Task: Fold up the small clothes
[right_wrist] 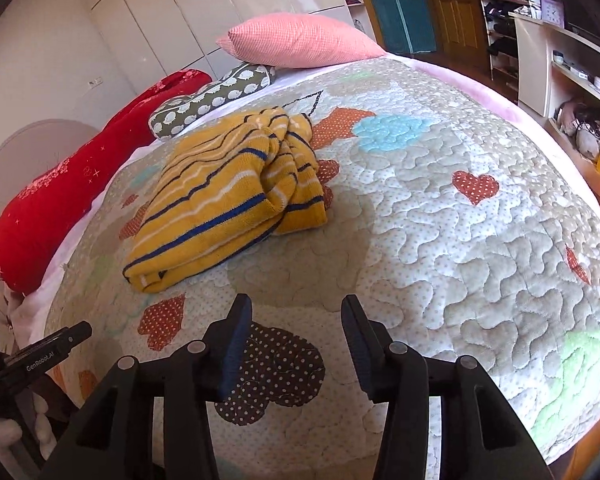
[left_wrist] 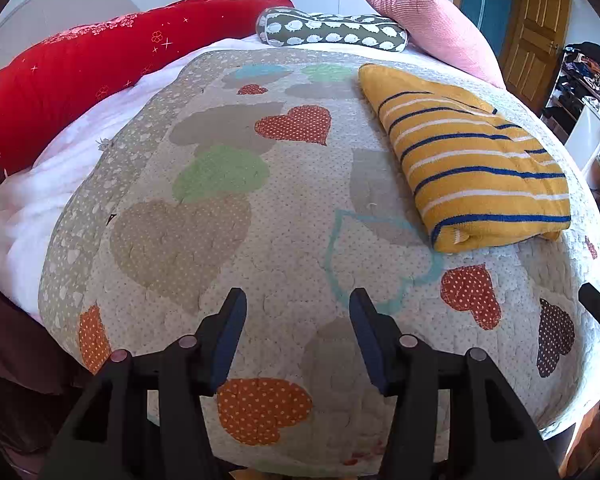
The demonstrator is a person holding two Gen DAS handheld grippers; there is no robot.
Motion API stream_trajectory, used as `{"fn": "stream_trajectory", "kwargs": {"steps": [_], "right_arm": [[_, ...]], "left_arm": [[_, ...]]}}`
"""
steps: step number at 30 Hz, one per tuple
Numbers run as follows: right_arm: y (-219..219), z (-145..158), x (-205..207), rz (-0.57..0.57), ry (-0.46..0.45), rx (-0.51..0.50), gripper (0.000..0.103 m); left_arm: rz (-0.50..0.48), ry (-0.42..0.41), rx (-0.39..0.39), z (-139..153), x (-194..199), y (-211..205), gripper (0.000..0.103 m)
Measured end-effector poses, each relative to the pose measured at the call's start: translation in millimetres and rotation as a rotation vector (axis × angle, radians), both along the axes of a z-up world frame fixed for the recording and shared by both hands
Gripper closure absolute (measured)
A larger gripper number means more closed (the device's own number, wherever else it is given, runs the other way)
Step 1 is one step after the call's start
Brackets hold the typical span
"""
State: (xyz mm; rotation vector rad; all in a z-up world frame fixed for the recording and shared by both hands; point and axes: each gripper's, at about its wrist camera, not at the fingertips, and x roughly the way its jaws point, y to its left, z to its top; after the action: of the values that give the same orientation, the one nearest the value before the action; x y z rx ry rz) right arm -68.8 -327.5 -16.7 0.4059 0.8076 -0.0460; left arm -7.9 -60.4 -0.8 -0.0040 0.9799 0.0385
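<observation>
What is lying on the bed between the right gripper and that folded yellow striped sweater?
Nothing but bare heart-patterned quilt. In the right wrist view, the right gripper hangs open and empty, short of the sweater.

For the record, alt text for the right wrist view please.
A folded yellow striped sweater lies on a heart-patterned quilt, beyond the open, empty right gripper. A pink pillow and red bolster sit at the bed's far edge.
</observation>
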Motion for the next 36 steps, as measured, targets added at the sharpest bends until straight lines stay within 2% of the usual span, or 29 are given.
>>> {"fn": "stream_trajectory", "kwargs": {"steps": [6,9,10,14,16,20,24,26,29,31,32,34,35,36], "right_arm": [[-13,-3,-3,-0.022,-0.009,0.025,0.051],[-22,-4,-4,-0.036,-0.015,0.048,0.05],[-26,-4,-4,-0.037,-0.019,0.065,0.048],[-42,5,2,-0.029,-0.046,0.149,0.041],[-51,14,12,-0.014,-0.062,0.195,0.029],[-65,28,50,0.037,-0.067,0.274,0.021],[-68,27,106,0.066,-0.024,0.225,0.021],[-72,19,137,0.065,0.002,0.247,0.021],[-81,0,179,0.052,0.052,0.34,0.021],[-84,-15,206,0.041,0.086,0.408,0.021],[-83,-21,217,0.057,0.103,0.445,0.021],[-76,-35,238,0.103,0.147,0.501,0.021],[-69,-36,244,0.108,0.153,0.477,0.021],[-60,-34,247,0.118,0.152,0.423,0.03]], "left_arm": [[-0.018,-0.003,0.017,4,1,-12,0.05],[-0.023,-0.01,-0.003,6,4,-13,0.05],[-0.026,-0.011,-0.028,7,6,-11,0.05],[-0.037,0.001,-0.213,11,30,5,0.039],[-0.056,0.014,-0.317,10,52,12,0.038],[-0.089,0.066,-0.464,0,101,16,0.037],[-0.17,0.107,-0.596,-8,140,5,0.036],[-0.229,0.118,-0.651,-10,157,-6,0.032],[-0.311,0.146,-0.692,-17,177,-26,0.03],[-0.364,0.177,-0.685,-26,188,-41,0.028],[-0.379,0.191,-0.668,-31,193,-48,0.026],[-0.401,0.205,-0.692,-40,197,-54,0.026],[-0.409,0.201,-0.714,-40,197,-55,0.032],[-0.419,0.194,-0.732,-40,196,-54,0.048]]}}
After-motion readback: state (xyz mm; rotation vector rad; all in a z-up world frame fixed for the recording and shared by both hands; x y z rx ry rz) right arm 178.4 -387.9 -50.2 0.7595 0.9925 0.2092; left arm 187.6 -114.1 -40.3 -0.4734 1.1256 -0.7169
